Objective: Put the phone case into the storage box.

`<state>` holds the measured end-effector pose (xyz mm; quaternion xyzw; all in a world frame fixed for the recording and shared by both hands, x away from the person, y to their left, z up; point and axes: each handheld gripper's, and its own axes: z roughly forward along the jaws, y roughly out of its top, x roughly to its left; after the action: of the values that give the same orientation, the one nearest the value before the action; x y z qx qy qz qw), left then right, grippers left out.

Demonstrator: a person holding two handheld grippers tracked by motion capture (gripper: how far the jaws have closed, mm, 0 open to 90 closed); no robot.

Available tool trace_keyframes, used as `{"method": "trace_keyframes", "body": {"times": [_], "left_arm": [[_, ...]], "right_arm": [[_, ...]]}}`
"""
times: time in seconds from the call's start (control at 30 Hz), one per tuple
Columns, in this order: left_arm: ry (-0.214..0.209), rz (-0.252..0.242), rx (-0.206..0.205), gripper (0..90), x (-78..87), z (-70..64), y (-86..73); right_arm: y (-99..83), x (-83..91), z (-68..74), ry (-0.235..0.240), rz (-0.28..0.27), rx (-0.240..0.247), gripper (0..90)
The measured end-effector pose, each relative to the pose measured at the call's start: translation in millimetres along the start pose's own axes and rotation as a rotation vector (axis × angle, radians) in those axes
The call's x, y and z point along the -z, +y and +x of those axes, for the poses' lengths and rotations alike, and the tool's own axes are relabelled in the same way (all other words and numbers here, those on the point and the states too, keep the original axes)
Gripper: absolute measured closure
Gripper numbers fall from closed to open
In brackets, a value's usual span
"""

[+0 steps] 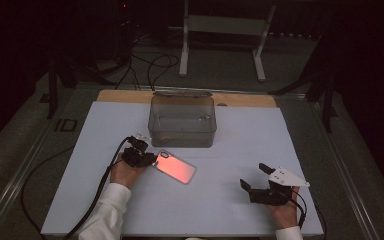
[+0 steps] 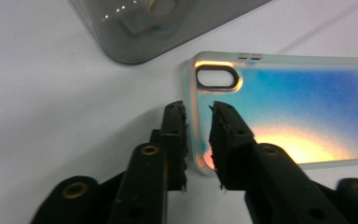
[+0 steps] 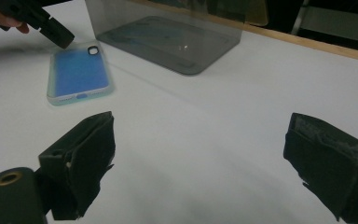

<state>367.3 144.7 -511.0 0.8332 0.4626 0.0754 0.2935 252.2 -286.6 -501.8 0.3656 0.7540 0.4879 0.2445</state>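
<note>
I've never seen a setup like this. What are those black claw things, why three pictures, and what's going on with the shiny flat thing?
No robot here: a person sits at a table holding a hand-operated gripper in each hand. The high view looks down from above; the other two pictures come from small cameras riding on each gripper, looking along its black jaws.

On the white table lie a phone case with a shifting pink-blue sheen and a smoky clear plastic box behind it.

The left gripper has its jaws astride the case's edge near the camera cutout, one jaw each side with small gaps showing, so it looks not quite clamped yet. The right gripper rests wide open, holding nothing, away from the case.
</note>
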Motion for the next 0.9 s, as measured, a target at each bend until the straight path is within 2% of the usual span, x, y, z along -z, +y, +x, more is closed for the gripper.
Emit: {"method": "trace_keyframes", "body": {"times": [0.07,0.17,0.47,0.63,0.9], "left_arm": [[-0.011,0.005,0.003,82.7,-1.4,0.0,-0.3],[0.004,0.011,0.004,86.8,-1.3,-0.8,0.5],[0.044,-0.003,-0.004,88.5,-1.0,-4.6,-0.6],[0.048,-0.037,0.009,88.5,2.9,-3.1,-2.3],[0.067,-0.105,0.008,88.5,18.6,-4.0,-3.2]], "right_arm": [[-0.1,-0.2,-0.1,-0.001,0.002,-0.001,8.9],[-0.1,-0.4,-0.1,0.000,0.003,-0.002,8.9],[-0.2,-1.3,0.7,0.002,0.008,-0.001,8.8],[-0.4,-1.5,-0.1,0.002,0.008,0.002,8.9],[-0.5,-2.4,0.6,0.004,0.007,0.000,8.8]]}}
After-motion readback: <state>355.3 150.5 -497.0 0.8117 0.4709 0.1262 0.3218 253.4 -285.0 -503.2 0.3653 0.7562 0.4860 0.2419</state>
